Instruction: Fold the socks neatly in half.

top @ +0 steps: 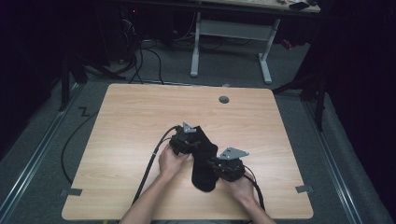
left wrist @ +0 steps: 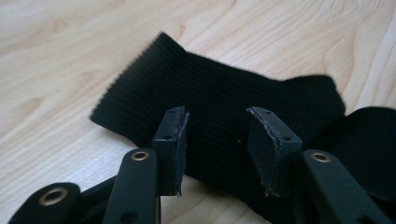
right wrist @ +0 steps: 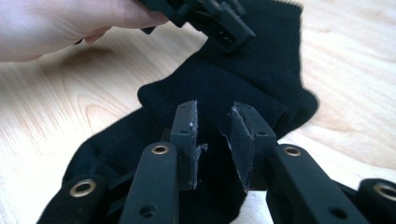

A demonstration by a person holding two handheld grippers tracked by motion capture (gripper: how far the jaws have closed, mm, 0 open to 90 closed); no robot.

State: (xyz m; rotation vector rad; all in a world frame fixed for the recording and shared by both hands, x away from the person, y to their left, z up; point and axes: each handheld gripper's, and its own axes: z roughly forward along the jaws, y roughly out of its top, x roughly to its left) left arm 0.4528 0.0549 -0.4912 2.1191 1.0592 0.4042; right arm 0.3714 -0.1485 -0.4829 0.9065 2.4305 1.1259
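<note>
Left gripper view shows me my left gripper (left wrist: pixel 217 140) with jaws spread wide, nothing between them, and the black sock (left wrist: pixel 224 98) lying flat on the wooden table (left wrist: pixel 56 56) just ahead and beneath. My right gripper (right wrist: pixel 215 140) hangs over the sock's middle, jaws parted by a narrow gap, empty, the left hand (right wrist: pixel 60 25) beyond.
</note>
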